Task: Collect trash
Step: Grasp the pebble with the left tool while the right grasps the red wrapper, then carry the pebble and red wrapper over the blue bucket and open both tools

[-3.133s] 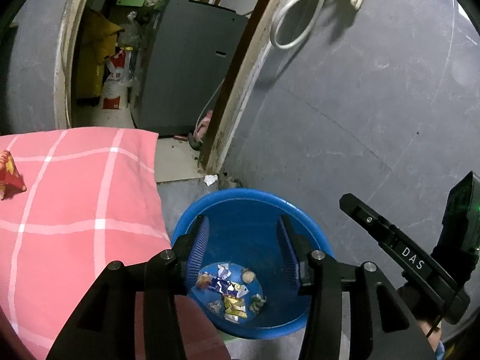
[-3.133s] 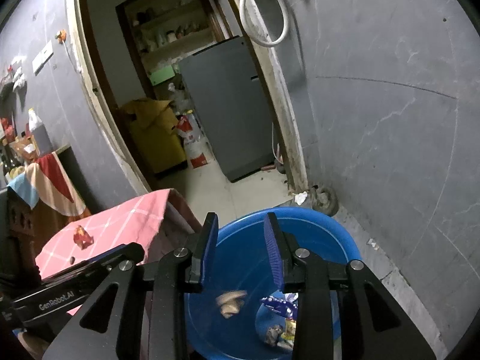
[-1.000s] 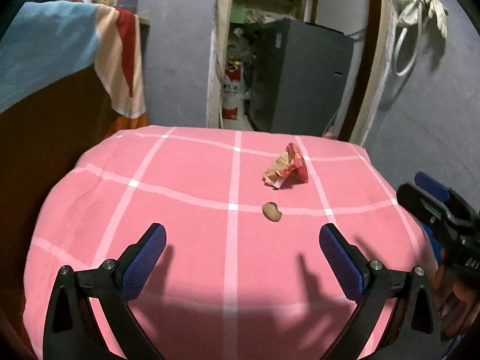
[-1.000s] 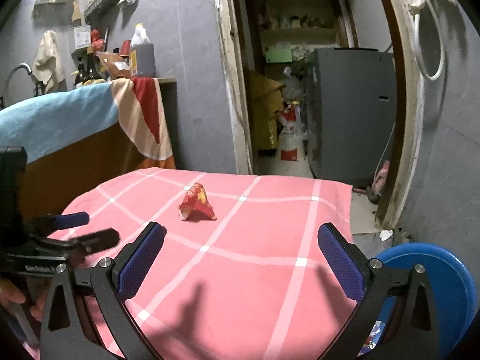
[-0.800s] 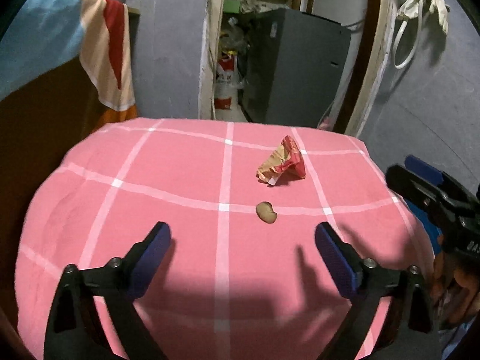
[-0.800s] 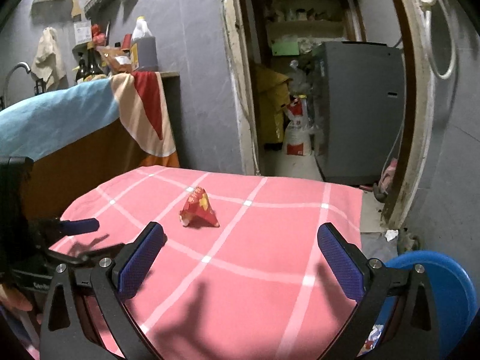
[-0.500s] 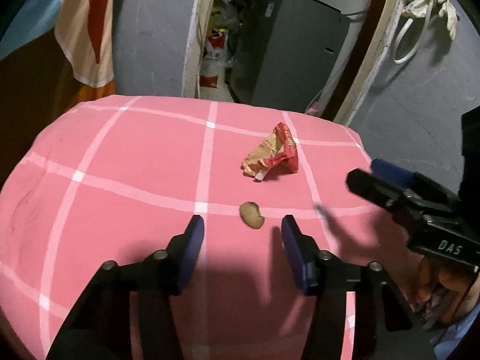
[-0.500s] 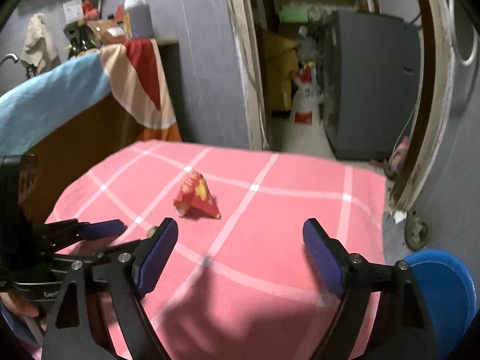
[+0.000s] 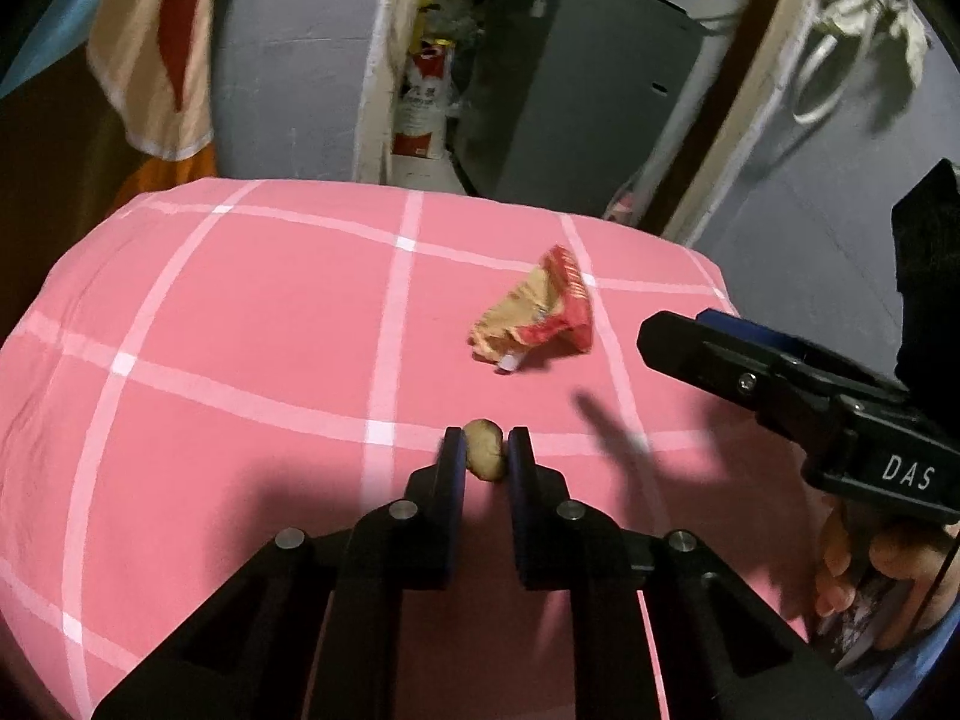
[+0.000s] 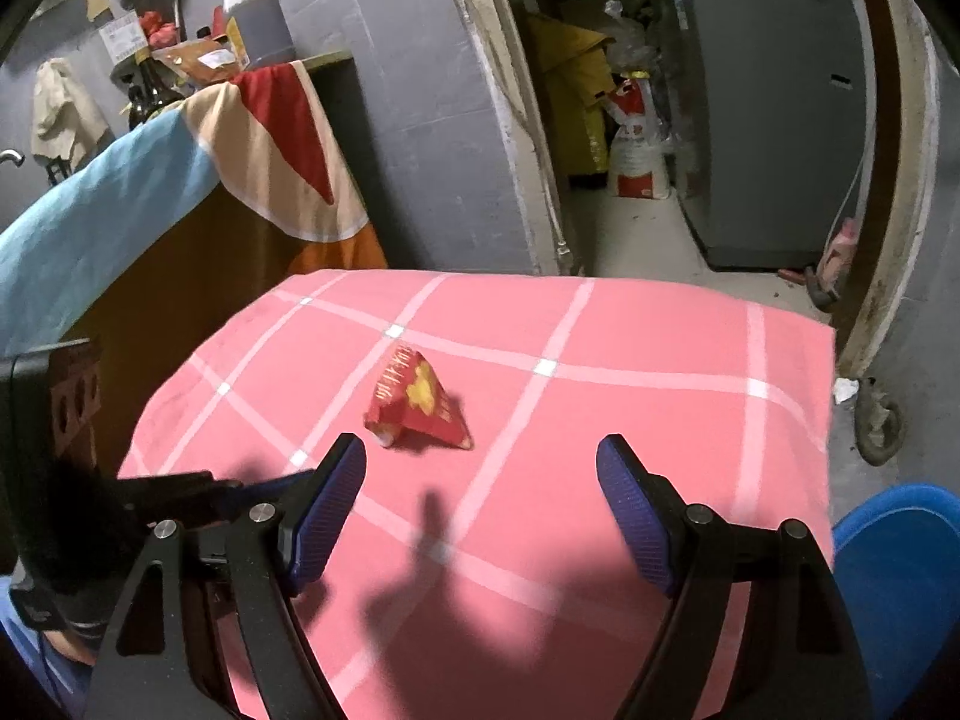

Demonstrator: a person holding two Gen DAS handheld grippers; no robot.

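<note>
**Pink checked cloth, two scraps of trash**

Pink cloth (image 9: pixel 240 324) with white grid lines covers the soft, rounded surface. On it lies a small tan peanut-shaped scrap (image 9: pixel 485 456), pinched between the narrow black jaws of the left gripper (image 9: pixel 486 459). Beyond it, near the far right of the cloth, sits a crumpled red-and-yellow snack wrapper (image 9: pixel 534 318), shiny and folded into a tent shape; its print is too blurred to read. The right gripper (image 10: pixel 480 480), its ribbed blue pads spread wide, hovers just short of the wrapper and bears the white letters "DAS". A blue plastic bin (image 10: pixel 900 570) stands at the cloth's right edge.
</note>
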